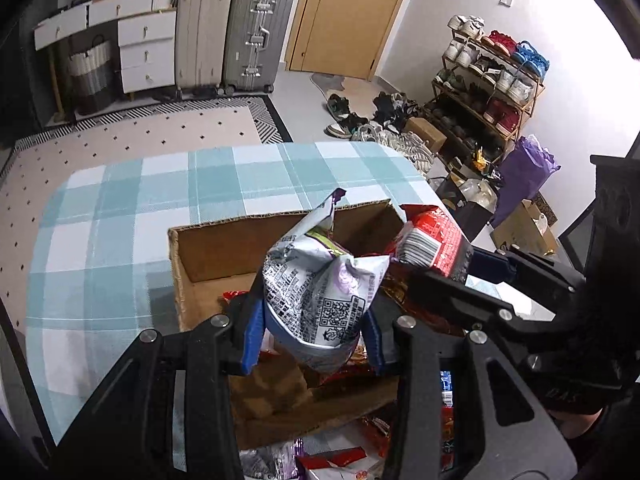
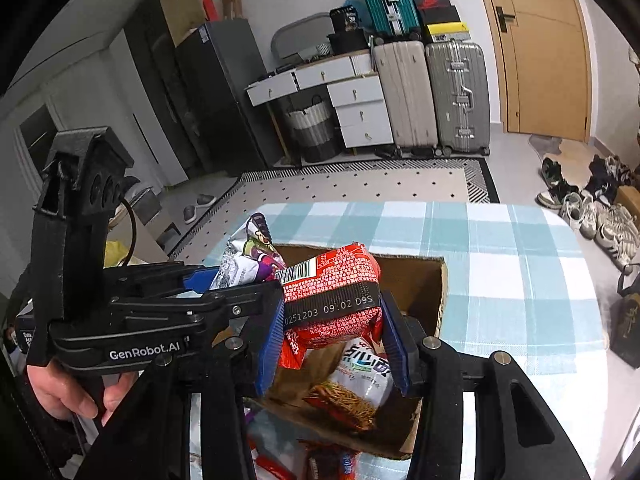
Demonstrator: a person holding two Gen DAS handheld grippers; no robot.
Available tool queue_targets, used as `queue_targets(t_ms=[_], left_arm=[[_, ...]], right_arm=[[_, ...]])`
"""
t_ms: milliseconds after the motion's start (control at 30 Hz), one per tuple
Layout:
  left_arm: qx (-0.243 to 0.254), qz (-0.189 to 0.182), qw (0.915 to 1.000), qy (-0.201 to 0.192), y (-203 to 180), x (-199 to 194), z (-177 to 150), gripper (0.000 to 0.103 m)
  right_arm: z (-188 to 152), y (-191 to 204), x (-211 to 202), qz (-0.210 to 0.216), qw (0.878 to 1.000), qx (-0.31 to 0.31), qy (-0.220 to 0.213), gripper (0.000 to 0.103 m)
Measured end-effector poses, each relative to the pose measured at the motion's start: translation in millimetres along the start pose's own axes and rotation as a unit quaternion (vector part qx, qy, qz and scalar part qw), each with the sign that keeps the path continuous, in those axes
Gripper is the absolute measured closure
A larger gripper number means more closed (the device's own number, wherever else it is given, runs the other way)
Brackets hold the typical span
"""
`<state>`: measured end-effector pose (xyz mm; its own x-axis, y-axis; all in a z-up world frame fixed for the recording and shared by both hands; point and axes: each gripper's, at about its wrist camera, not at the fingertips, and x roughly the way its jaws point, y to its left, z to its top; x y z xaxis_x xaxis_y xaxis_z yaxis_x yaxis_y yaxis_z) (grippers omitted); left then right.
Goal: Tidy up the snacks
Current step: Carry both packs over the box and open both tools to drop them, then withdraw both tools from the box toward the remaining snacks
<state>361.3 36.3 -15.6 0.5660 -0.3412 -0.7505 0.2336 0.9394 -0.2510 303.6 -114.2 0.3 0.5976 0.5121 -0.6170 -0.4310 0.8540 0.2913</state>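
Observation:
My left gripper (image 1: 314, 338) is shut on a silver-and-purple snack bag (image 1: 320, 280), held above an open cardboard box (image 1: 280, 216) on the checked tablecloth. Just to its right, my right gripper (image 2: 334, 346) is shut on a red snack packet (image 2: 334, 292), also over the box (image 2: 442, 280). The right gripper's black body and red packet (image 1: 430, 242) show at the right of the left wrist view; the left gripper and its silver bag (image 2: 244, 256) show at the left of the right wrist view. Several snack packs (image 2: 356, 380) lie inside the box.
More snack packets (image 1: 332, 460) lie on the table in front of the box. The blue-and-white checked table (image 1: 120, 208) stretches beyond it. On the floor behind are a dotted rug, suitcases (image 1: 256, 36), white drawers, a shoe rack (image 1: 492, 80) and loose shoes.

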Motion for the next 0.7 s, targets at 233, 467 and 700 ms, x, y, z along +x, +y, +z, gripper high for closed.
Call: queue_targets(t_ms=[233, 467, 700], left_arm=[[-0.015, 0.028, 0.9995, 0.004, 13, 16, -1, 0.028], [-0.014, 0.033, 0.9994, -0.007, 10, 3, -7, 0.028], [-0.009, 0.043, 0.9988, -0.019, 0, -24, -23, 0.028]], right_arm=[[-4, -14, 2, -0.004, 1.0, 0.013, -0.012, 0.035], [-7, -12, -17, -0.005, 1.0, 0.007, -0.027, 0.035], [-11, 0, -39, -0.005, 0.999, -0.003, -0.039, 0.035]])
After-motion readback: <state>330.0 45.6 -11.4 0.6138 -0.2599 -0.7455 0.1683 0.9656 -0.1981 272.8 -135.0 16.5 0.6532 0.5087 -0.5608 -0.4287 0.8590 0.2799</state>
